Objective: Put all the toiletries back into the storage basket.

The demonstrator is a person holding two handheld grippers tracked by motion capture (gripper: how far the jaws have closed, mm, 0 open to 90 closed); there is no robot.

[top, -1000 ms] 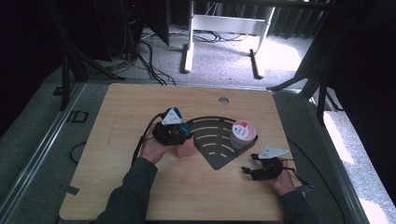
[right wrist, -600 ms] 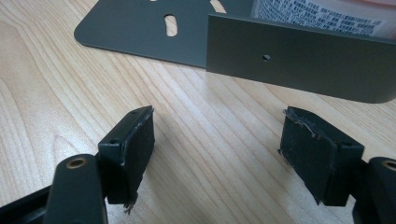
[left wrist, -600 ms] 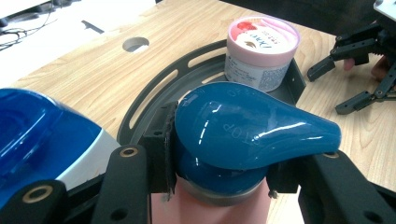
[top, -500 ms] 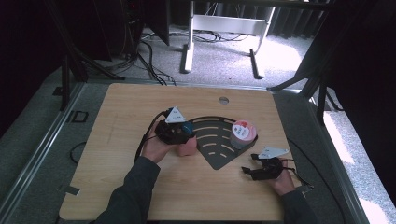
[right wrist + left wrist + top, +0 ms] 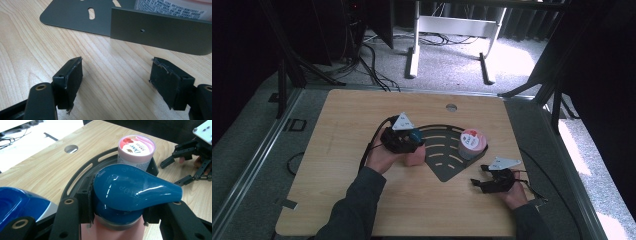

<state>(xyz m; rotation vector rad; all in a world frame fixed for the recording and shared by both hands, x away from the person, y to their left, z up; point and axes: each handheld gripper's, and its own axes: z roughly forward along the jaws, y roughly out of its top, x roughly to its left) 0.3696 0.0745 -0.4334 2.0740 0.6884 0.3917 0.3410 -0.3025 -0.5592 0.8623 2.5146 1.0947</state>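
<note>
A: Which tongs are gripping something?

B: My left gripper [image 5: 412,141]. Its jaws stand about half closed on the pink bottle [image 5: 117,230], one pad on either side just under the blue pump cap [image 5: 130,188]. In the high view I hold the bottle upright at the left edge of the dark fan-shaped rack [image 5: 447,167], near the middle of the wooden table [image 5: 347,120]. I cannot tell whether its base touches the table.

A: And your other tongs?

B: My right gripper [image 5: 115,80] has its jaws wide apart with nothing between the pads, only bare wood. It rests low by the table's right front, just beside the rack's corner and apart from it.

A: What sits in the rack?

B: A pink-lidded tub [image 5: 472,143] stands upright at the rack's right end, against the raised wall [image 5: 160,35]. In the left gripper view the tub lies just beyond the pump cap.
</note>
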